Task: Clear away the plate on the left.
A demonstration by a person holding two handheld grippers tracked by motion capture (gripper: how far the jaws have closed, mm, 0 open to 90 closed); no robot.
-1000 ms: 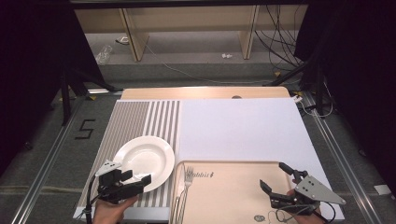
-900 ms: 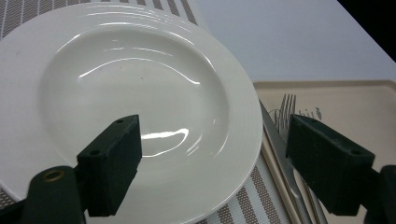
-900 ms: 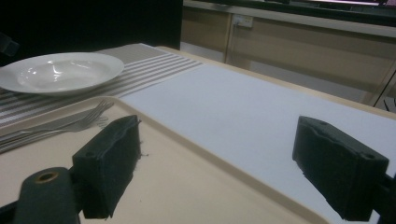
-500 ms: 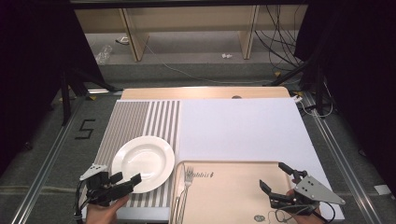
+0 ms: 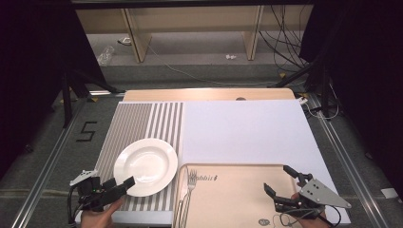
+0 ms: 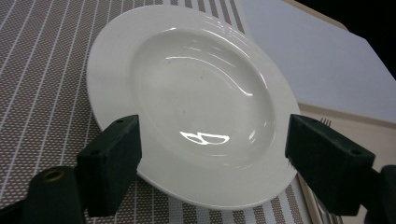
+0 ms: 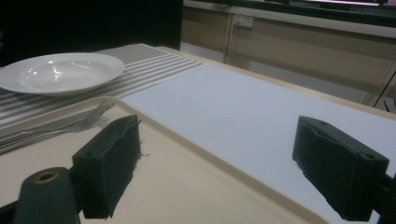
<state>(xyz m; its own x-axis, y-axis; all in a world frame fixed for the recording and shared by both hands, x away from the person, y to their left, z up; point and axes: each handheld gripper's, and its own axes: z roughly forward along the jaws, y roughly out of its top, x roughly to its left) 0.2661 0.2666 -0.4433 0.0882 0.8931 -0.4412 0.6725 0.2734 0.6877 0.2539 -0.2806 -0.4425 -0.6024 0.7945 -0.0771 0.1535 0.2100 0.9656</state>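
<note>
Your left gripper sits at the near left corner of the table with its 2 jaws spread wide and nothing between them. In the left gripper view those jaws frame the white plate from either side of its near rim, but neither pad touches the porcelain; there is a clear sliver of striped placemat showing between the left pad and the rim. From that claw the plate lies at about 1 o'clock in the high view, just beyond the fingertips, resting flat on the mat. It is round, so there is no long axis to line up with: what counts is the rim edge nearest you, and your jaws already point straight at it.

Your right gripper hovers over the beige tray at the near right, jaws also apart and empty. From there the plate is off at roughly 9 to 10 o'clock and well apart, with the fork and a knife beside it lying along the tray's left edge in between. So the left hand is plainly the nearer one for the plate. I judge the coming move to be a short push forward at 1 o'clock, then a close on the near rim.
</note>
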